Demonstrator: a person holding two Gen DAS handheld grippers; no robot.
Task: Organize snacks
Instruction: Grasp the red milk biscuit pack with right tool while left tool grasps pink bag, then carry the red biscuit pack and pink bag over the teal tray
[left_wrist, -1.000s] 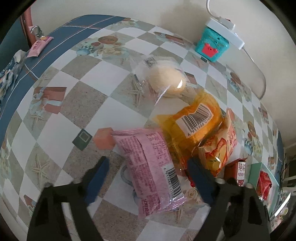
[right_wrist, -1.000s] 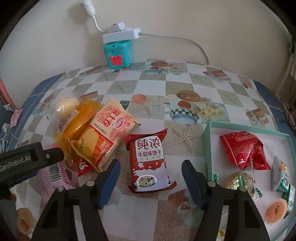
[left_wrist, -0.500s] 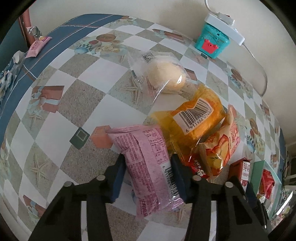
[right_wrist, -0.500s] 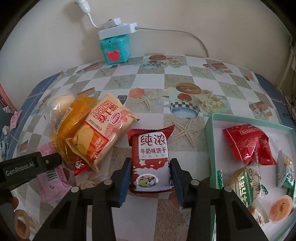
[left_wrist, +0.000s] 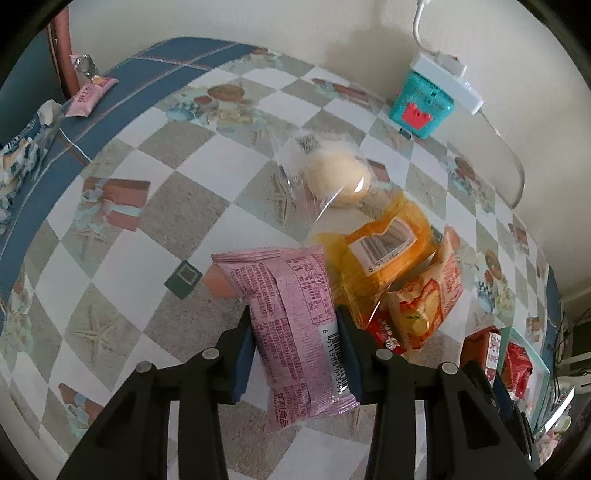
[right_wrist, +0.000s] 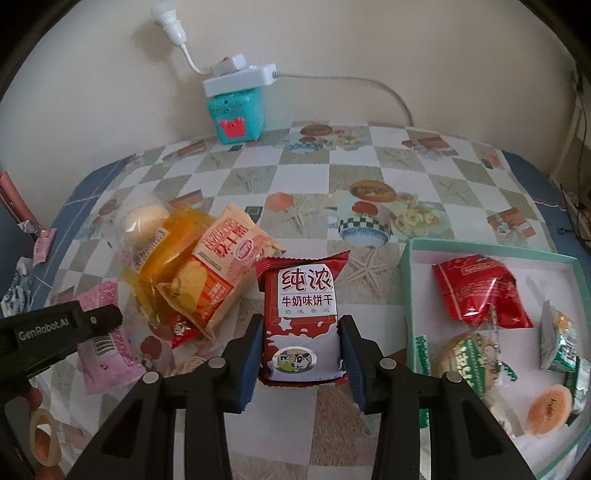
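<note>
My left gripper (left_wrist: 293, 328) is shut on a pink snack packet (left_wrist: 291, 321), its blue pads pressing both sides, lifted a little off the table. My right gripper (right_wrist: 301, 332) is shut on a red-and-white milk biscuit packet (right_wrist: 301, 306). A pile of snacks lies between: a clear-wrapped round bun (left_wrist: 338, 177), an orange packet (left_wrist: 384, 251) and an orange-red chip bag (right_wrist: 218, 269). A teal-rimmed white tray (right_wrist: 410, 266) at the right holds a red packet (right_wrist: 476, 291) and several other snacks.
A teal toy box (right_wrist: 236, 114) with a white power strip on top stands at the back wall, its cable trailing right. A small pink packet (left_wrist: 90, 96) and wrappers lie at the table's far left edge. The table has a checked cloth (right_wrist: 369, 173).
Both grippers have closed from wide open: the left onto the pink packet, the right onto the milk biscuit packet. Both have moved forward slightly, and the pink packet has risen.
</note>
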